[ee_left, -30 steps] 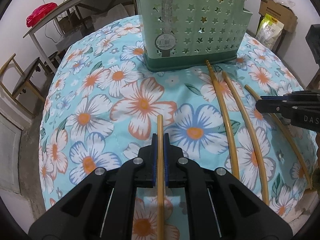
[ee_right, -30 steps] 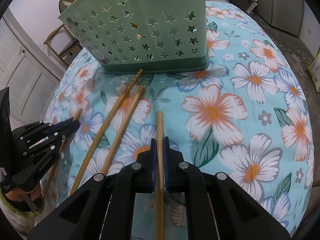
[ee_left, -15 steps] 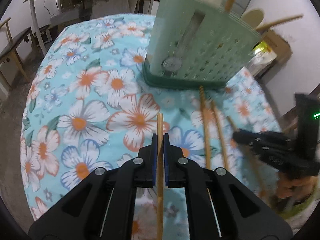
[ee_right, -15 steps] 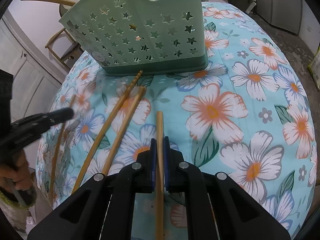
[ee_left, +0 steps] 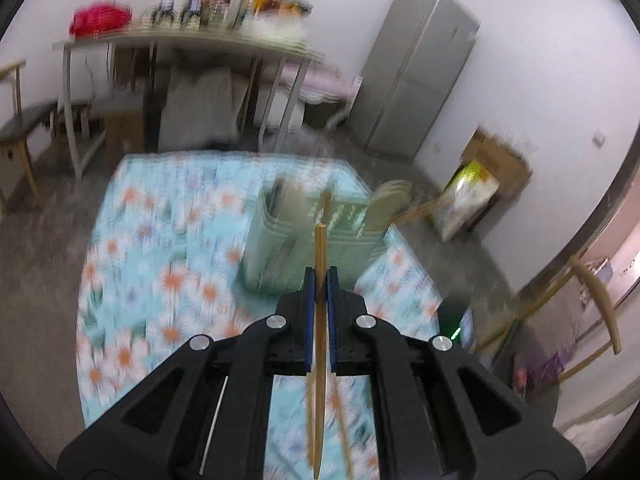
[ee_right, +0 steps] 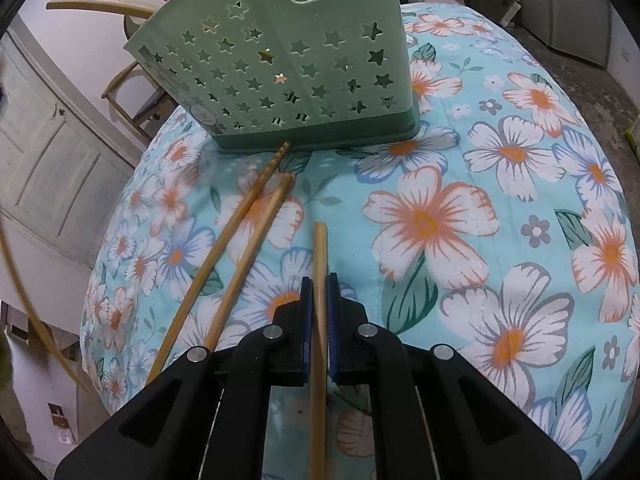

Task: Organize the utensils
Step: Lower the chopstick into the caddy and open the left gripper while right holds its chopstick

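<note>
Left wrist view, blurred: left gripper [ee_left: 320, 280] is held well above the floral tablecloth [ee_left: 160, 240], its jaws pinched on a bamboo chopstick [ee_left: 320, 248] whose long axis runs forward toward the green utensil caddy [ee_left: 272, 256]. Right wrist view: right gripper [ee_right: 319, 292] is angled down over the cloth, clamped on a second chopstick [ee_right: 319, 252] pointing toward the caddy; two loose chopsticks [ee_right: 240, 240] lie diagonally just left, tips near its base.

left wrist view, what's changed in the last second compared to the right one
The left gripper, shut on its chopstick throughout, has lifted it off the floral cloth to above the green caddy. The right gripper stayed put, clamped on its chopstick; two loose chopsticks lie unmoved.
</note>
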Tool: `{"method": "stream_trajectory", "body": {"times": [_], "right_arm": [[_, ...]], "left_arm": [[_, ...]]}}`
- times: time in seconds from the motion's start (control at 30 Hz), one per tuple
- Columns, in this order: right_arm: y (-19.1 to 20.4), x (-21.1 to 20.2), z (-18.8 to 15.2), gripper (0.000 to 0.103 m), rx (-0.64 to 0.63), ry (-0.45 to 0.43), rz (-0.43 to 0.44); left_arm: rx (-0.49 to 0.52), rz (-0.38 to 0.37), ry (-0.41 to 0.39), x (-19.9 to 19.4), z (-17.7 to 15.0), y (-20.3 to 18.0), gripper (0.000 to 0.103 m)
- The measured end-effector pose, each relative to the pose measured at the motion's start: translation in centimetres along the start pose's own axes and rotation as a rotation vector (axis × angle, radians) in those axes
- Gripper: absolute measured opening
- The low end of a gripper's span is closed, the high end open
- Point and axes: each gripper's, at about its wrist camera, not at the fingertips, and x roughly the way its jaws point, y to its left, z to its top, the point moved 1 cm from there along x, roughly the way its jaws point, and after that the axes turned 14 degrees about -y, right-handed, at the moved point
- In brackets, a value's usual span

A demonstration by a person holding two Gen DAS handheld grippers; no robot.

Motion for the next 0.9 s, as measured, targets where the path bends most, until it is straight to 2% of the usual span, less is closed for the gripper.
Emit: {"method": "stream_trajectory", "body": {"times": [0.2,0.3,0.4,0.47,0.67,0.8,0.9], "right_arm": [[-0.1,-0.1,0.1,0.007,-0.003,0.006,0.009],[-0.1,0.0,0.2,0.007,0.000,0.006,0.012],[-0.2,0.0,0.2,0.007,0.008,0.008,0.014],[-0.2,0.0,0.2,0.007,0.013,0.010,0.016],[-0.4,0.0,0.1,0.007,0.026,0.008,0.025],[-0.5,-0.1,0.1,0.007,0.027,0.007,0.026],[-0.5,-0.1,0.1,0.007,0.027,0.008,0.027]], "left_arm": [[0.066,-0.022,-0.298,-1.1,6.9,-3.9,0.004],[0.101,-0.002,-0.431,-0.1,9.0,-5.8,0.004],[0.131,0.044,-0.516,2.3,9.8,-7.2,0.004],[0.166,0.088,-0.549,4.3,9.7,-8.1,0.004],[0.242,0.234,-0.576,10.3,7.7,-9.6,0.004],[0.278,0.271,-0.567,12.9,5.8,-9.8,0.005],[0.265,0.266,-0.544,13.6,4.9,-8.9,0.006]]}}
